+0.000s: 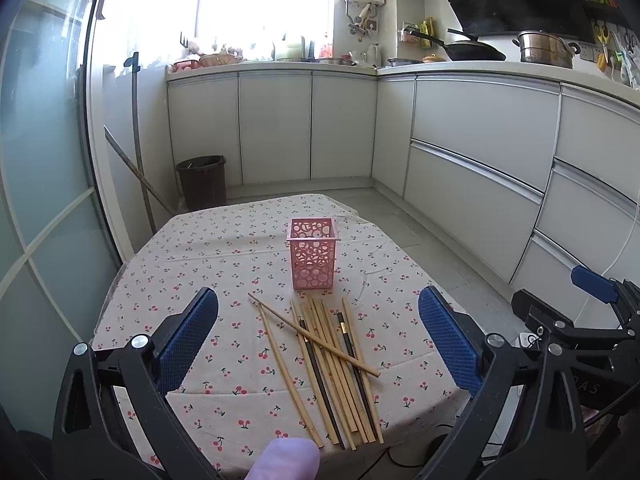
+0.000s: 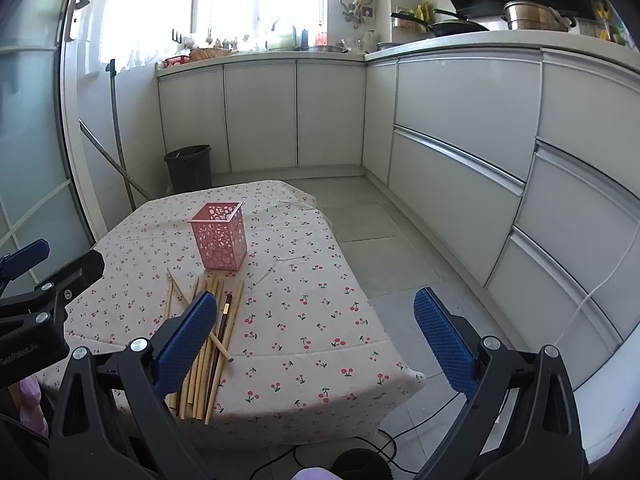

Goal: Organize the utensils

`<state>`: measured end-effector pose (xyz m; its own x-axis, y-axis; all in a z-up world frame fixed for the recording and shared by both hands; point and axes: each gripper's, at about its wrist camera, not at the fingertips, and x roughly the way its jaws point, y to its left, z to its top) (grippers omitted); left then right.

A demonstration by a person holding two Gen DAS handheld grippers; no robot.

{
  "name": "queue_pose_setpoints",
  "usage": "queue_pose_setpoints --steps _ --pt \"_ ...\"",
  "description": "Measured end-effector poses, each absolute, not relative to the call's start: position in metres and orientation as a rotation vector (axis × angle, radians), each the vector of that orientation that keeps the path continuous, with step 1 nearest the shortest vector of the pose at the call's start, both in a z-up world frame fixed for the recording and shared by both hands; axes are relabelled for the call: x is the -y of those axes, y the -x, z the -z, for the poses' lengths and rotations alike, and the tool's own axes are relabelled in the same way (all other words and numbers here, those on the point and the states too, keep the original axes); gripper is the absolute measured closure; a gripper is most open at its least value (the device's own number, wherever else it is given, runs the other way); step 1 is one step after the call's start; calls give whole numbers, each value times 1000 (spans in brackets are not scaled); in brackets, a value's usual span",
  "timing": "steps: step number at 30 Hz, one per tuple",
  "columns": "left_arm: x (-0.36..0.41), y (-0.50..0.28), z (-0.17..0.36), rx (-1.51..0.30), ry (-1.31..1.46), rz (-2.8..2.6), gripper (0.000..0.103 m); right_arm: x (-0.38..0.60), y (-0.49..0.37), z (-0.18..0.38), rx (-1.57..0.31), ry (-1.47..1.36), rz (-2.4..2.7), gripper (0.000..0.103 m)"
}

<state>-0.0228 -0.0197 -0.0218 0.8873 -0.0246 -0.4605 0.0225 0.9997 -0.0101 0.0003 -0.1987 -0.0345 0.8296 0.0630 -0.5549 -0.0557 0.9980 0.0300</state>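
1. On a small table (image 1: 168,264) under cherry-print cloth: pink perforated holder (image 1: 313,254), upright, empty, near the centre.
2. Just in front of holder: loose pile of chopsticks (image 1: 340,368), mostly pale wood, two dark ones mixed in, one pale stick lying crosswise over the rest. Not touching holder.
3. Left gripper (image 1: 318,340) above near edge, fingers spread wide either side of pile, holding nothing.
4. Right gripper (image 2: 316,340) also spread wide, empty, off to the right of the pile.
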Motion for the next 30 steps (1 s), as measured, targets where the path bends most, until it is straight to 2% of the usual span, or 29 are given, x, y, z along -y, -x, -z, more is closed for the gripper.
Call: queue_pose_setpoints --steps 30 --pt "20 20 28 -495 -9 36 7 202 0 36 -588 -34 -66 7"
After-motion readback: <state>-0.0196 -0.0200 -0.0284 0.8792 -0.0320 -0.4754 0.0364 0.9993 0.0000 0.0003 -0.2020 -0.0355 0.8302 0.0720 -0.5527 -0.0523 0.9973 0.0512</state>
